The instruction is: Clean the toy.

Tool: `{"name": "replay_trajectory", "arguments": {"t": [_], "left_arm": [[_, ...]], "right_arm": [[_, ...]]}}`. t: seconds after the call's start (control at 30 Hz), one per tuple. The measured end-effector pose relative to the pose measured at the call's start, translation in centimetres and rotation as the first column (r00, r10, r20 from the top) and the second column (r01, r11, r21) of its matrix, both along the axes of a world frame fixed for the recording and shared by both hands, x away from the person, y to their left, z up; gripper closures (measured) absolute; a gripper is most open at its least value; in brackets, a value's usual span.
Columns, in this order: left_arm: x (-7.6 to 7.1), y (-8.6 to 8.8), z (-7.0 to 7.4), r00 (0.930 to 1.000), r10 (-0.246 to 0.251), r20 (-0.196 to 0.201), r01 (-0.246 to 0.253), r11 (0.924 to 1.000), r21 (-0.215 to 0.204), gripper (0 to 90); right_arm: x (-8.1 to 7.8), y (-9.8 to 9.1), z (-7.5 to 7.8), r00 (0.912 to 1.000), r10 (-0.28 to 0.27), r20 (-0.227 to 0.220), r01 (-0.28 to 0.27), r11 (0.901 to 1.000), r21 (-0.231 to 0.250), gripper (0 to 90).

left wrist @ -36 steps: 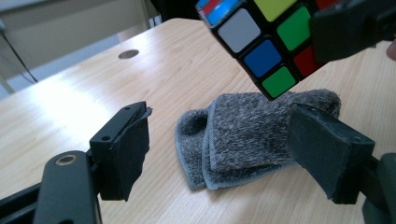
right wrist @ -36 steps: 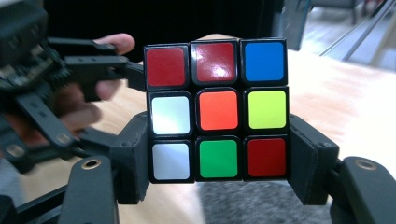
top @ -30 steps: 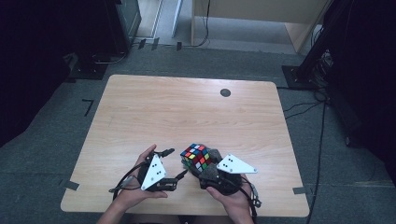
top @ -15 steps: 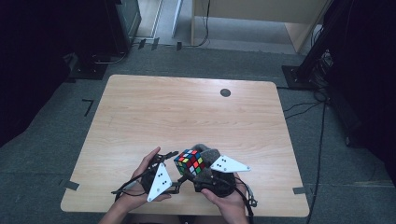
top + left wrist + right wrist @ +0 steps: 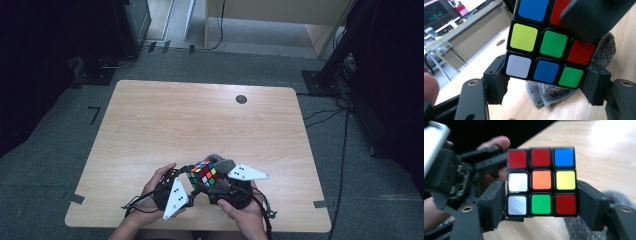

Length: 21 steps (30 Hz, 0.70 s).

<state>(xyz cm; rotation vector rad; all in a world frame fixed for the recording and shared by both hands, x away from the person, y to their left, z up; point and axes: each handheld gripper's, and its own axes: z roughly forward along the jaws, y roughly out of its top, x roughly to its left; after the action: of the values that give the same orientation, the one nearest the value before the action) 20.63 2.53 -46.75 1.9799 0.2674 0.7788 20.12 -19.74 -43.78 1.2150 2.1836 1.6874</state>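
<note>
High view showed both grippers low in the middle of the frame, meeting at a cube (image 5: 205,173) held just above the table (image 5: 200,120). The left gripper (image 5: 544,80) had just been closing, and its pads pressed the cube's bottom row. The right gripper (image 5: 541,202) also pinched the cube, its jaws having just opened a little. A twist of one layer looked to be the step; next, one hand should turn while the other holds firm. A grey cloth (image 5: 549,95) lay under it. Dark floor (image 5: 60,150) ringed the wood.
</note>
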Motion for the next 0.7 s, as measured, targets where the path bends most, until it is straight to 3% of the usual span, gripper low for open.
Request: {"name": "replay_trajectory", "arguments": {"t": [0.13, 0.2, 0.3, 0.33, 0.4, 0.47, 0.53, 0.6, 0.7], "left_arm": [[0.8, 0.8, 0.1, 0.9966, 0.03, -0.077, -0.034, 0.9985, -0.044, 32.7], [1.5, 1.4, 0.2, 0.9894, 0.043, -0.139, -0.053, 0.9958, -0.075, 32.6], [2.3, 2.2, 0.3, 0.9778, 0.066, -0.199, -0.089, 0.9899, -0.11, 32.3], [2.5, 2.5, 0.5, 0.973, 0.064, -0.222, -0.094, 0.9875, -0.127, 32.4], [2.9, 3.1, 0.8, 0.9629, 0.056, -0.264, -0.103, 0.9807, -0.166, 32.4], [3.2, 3.5, 1.0, 0.9539, 0.056, -0.295, -0.118, 0.9733, -0.197, 32.4], [3.5, 3.9, 1.1, 0.9456, 0.063, -0.319, -0.133, 0.9696, -0.205, 32.4], [3.8, 4.2, 1.1, 0.9342, 0.071, -0.35, -0.154, 0.9642, -0.216, 32.4], [4.3, 4.7, 1.1, 0.9167, 0.087, -0.39, -0.192, 0.9517, -0.239, 32.5]], "right_arm": [[-0.5, -1.0, 1.0, 0.9925, -0.057, 0.109, 0.055, 0.9982, 0.023, 27.1], [-0.6, -1.7, 1.2, 0.9874, -0.082, 0.135, 0.077, 0.9959, 0.047, 27.1], [-0.3, -2.9, 1.3, 0.9873, -0.096, 0.127, 0.081, 0.9898, 0.117, 28.3], [-0.1, -3.2, 1.2, 0.9877, -0.099, 0.121, 0.085, 0.9895, 0.117, 29.1], [0.2, -3.3, 0.8, 0.9859, -0.115, 0.122, 0.107, 0.9918, 0.07, 30.2], [0.4, -3.0, -0.1, 0.9797, -0.134, 0.15, 0.142, 0.9889, -0.044, 31.9], [0.7, -2.6, -1.2, 0.9789, -0.129, 0.158, 0.151, 0.9789, -0.137, 34.1], [0.8, -2.2, -2.2, 0.9778, -0.111, 0.177, 0.146, 0.9692, -0.198, 38.2], [1.2, -1.5, -3.4, 0.9848, -0.059, 0.163, 0.105, 0.9508, -0.291, 39.1]]}}
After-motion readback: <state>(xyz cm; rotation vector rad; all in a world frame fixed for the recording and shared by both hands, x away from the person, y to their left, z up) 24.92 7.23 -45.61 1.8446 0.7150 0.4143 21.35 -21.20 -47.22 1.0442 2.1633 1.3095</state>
